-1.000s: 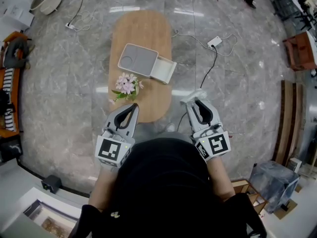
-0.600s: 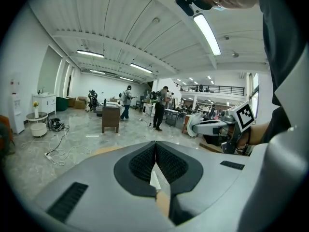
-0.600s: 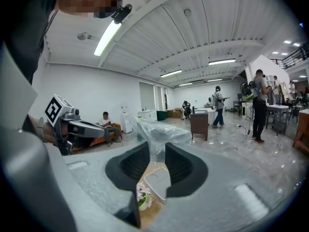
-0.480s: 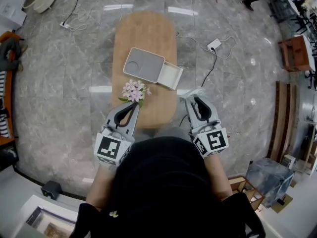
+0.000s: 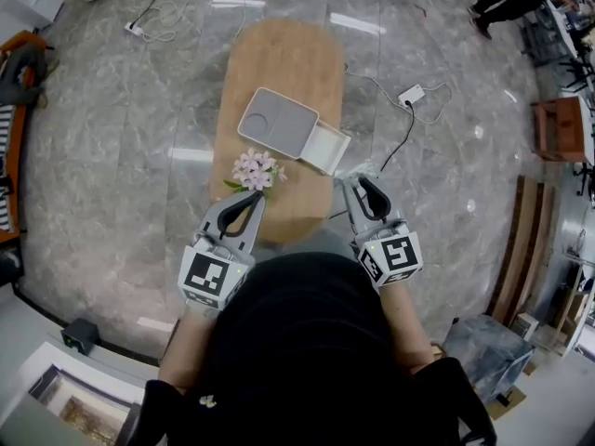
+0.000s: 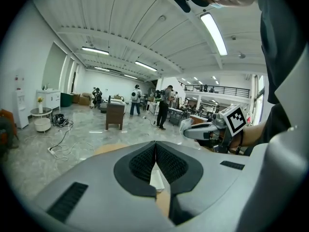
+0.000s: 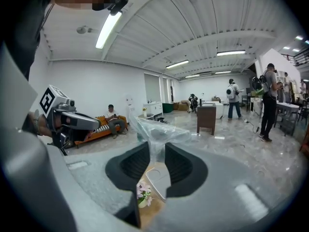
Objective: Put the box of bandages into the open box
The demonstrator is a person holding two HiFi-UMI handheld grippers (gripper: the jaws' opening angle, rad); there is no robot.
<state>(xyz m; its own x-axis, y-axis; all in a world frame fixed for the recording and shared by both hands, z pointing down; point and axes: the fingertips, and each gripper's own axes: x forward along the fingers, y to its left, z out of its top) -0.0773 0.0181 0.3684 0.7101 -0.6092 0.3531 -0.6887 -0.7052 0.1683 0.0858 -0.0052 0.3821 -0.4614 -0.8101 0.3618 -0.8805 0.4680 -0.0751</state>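
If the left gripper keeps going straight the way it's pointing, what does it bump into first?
Probably the pink flowers. In the head view the left gripper points right at them. Its height is hard to judge, so it might pass just over them.

The counter (image 5: 284, 59) is seen as smooth, matt light wood. The floor (image 5: 112, 184) is finished in polished grey marble, glossy with lamp reflections. The open box (image 5: 277, 124) is made of matt pale plastic. The left claw (image 5: 253, 196) and right claw (image 5: 358, 177) are moulded in matt grey plastic, with black ribbed pads (image 7: 133, 163). Thin, crinkled, glossy clear film (image 7: 157, 132) is pinched in the right claw.
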